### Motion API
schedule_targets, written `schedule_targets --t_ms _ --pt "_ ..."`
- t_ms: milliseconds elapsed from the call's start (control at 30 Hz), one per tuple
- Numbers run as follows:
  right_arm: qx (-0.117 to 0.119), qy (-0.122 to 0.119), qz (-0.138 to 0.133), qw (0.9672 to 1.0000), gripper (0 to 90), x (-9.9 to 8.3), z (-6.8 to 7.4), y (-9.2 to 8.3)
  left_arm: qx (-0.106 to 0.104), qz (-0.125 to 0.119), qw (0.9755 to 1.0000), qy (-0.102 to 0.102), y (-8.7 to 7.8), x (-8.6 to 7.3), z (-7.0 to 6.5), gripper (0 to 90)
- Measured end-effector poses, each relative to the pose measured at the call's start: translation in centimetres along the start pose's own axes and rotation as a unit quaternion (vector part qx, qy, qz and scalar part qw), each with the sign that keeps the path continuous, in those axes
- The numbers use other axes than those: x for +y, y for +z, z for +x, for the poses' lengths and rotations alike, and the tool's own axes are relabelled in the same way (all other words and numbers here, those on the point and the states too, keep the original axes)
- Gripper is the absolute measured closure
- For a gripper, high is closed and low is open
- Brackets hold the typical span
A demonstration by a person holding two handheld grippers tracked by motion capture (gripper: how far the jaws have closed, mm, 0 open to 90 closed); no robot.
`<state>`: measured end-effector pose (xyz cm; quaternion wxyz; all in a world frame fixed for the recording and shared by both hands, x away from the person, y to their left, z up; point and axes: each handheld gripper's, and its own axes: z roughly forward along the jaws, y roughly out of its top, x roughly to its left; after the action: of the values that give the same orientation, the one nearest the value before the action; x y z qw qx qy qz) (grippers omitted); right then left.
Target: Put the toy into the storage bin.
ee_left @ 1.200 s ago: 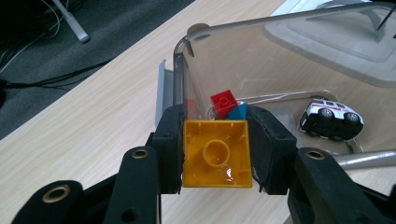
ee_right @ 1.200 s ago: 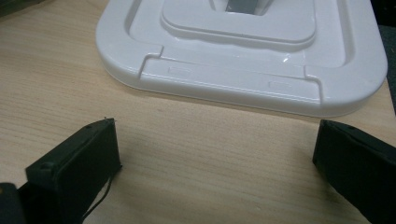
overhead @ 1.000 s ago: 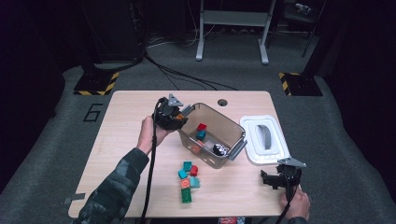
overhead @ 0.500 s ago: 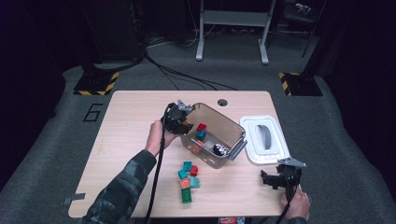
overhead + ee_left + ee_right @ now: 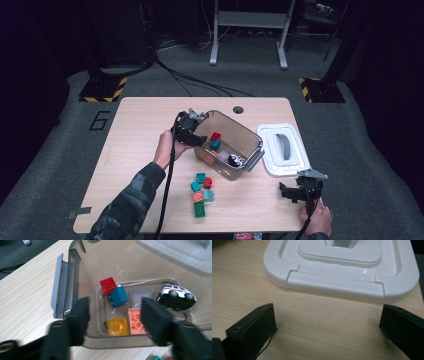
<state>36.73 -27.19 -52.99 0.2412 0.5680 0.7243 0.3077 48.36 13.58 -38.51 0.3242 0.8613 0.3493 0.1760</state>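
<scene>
Inside clear bin [image 5: 75, 270]: red, teal, orange, pink blocks, toy car [image 5: 176, 296].

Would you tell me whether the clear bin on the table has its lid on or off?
Off. The clear bin stands open-topped with blocks and a toy car inside, and its white lid lies flat on the table beside it.

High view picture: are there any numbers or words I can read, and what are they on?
"6": a big dark number painted on the grey carpet floor, just left of the light wooden table.
Small marks moulded on the white plastic lid: too faint to read.
</scene>
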Motion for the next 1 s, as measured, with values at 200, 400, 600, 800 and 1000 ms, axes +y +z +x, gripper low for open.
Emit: schedule_targets --t_ms 200,400,600,800,1000 --pt "0.0 0.0 0.0 1.0 0.0 0.0 0.0 0.0 0.005 -0.012 0.9999 0.007 -1.8 -0.7 -0.3 19.2" --pt "0.0 0.0 0.0 1.0 0.0 0.0 0.0 0.0 0.006 -0.015 0.9999 0.004 -3.2 -2.2 -0.6 10.6" --pt "0.0 0.0 0.0 1.0 0.0 0.0 0.0 0.0 0.009 -0.015 0.9998 -0.004 -4.0 -4.1 -0.7 5.3" --pt "0.0 0.0 0.0 1.0 0.0 0.0 0.0 0.0 0.013 -0.008 0.9998 -0.01 -3.8 -6.1 -1.0 1.8" --pt "0.0 0.0 0.0 1.0 0.0 0.0 0.0 0.0 0.011 -0.003 0.9998 -0.015 -2.9 -7.8 -1.4 0.4"
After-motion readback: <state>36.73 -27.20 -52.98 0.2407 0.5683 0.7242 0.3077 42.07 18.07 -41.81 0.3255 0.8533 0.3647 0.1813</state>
